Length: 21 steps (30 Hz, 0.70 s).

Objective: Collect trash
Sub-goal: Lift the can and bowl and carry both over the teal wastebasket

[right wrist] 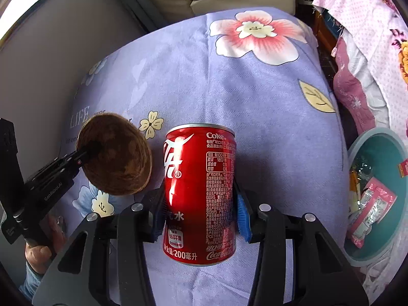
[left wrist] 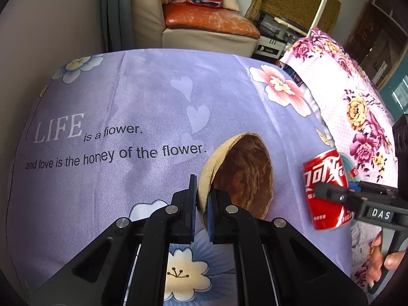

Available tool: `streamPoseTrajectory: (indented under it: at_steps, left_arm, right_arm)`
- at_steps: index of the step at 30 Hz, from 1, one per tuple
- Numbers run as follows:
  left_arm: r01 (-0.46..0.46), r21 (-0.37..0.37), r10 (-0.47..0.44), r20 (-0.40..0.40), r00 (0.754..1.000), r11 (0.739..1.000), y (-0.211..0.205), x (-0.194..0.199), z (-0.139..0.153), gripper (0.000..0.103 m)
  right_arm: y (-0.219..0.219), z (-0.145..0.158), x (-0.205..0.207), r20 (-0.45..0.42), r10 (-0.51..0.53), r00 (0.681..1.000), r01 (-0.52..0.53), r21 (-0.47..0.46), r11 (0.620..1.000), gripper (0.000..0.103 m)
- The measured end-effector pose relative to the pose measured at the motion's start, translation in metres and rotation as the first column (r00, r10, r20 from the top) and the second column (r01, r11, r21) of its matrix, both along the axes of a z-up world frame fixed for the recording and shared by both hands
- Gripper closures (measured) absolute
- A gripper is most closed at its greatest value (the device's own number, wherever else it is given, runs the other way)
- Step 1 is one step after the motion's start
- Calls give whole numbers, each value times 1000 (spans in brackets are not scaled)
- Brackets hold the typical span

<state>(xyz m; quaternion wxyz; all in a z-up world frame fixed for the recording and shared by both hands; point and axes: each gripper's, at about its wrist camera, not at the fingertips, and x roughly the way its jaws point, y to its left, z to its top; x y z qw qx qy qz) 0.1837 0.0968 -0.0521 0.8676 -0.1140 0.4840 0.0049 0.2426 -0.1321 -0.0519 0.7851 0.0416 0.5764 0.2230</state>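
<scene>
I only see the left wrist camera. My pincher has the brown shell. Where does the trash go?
Observer: A teal bin sits past the table's right edge, beside the red can.
Operator: Anything in it?
Observer: Yes, a pink wrapper lies inside.
Operator: Is the can really held?
Observer: Yes, the right gripper is shut on it, a pad pressing each side.
</scene>
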Motion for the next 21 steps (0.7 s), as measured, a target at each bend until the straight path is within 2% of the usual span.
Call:
streamPoseTrajectory:
  at_steps: [8, 14, 21]
  left_arm:
    - [10, 20, -11, 38, 999, 1000, -15, -12, 24, 96]
    - [55, 42, -57, 49, 997, 998, -42, -18, 40, 96]
    - [148, 68, -153, 70, 986, 987, -98, -19, 56, 96]
  right_arm:
    - [-27, 18, -11, 29, -43, 999, 42, 46, 998, 60]
    - [-47, 34, -20, 75, -81, 994, 75, 78, 994, 60]
    - [-93, 64, -44, 205, -162, 965, 152, 64, 986, 60]
